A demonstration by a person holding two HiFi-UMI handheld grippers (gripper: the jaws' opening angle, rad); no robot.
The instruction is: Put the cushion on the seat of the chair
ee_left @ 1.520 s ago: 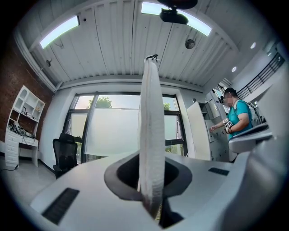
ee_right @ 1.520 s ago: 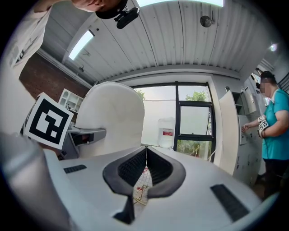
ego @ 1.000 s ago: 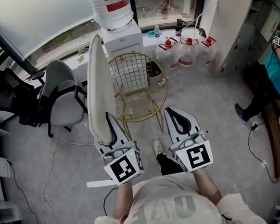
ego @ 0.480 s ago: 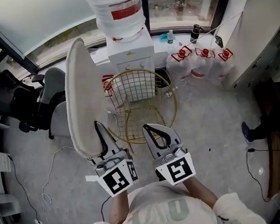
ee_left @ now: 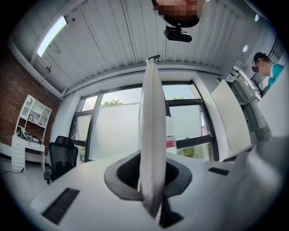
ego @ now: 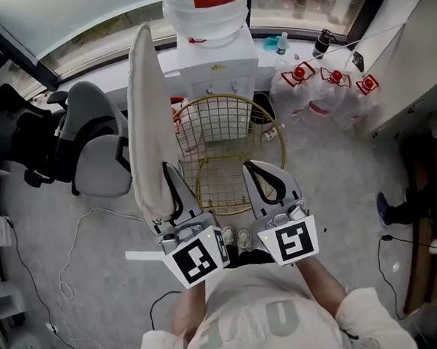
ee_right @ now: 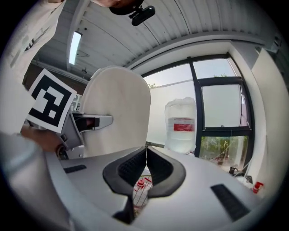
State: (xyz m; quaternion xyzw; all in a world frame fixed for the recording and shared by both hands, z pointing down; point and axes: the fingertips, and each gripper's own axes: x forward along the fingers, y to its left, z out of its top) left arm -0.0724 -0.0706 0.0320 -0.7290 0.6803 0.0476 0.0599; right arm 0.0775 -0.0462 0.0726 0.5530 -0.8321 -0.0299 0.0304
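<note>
A cream round cushion stands upright on its edge, and my left gripper is shut on its lower rim. In the left gripper view the cushion rises edge-on from between the pads of the left gripper. The gold wire chair stands just ahead of both grippers, with its mesh seat bare between them. My right gripper is beside the left one, over the seat's right front, shut on nothing. The right gripper view shows the shut right gripper and the cushion's flat face to the left.
A water dispenser with a big bottle stands right behind the chair. Three water jugs sit on the floor to its right. At left are a grey office chair and a black one. Cables lie on the floor.
Both grippers and the person have come closer to the gold chair, which now lies just beyond the jaw tips. The cushion stayed upright in the left gripper.
</note>
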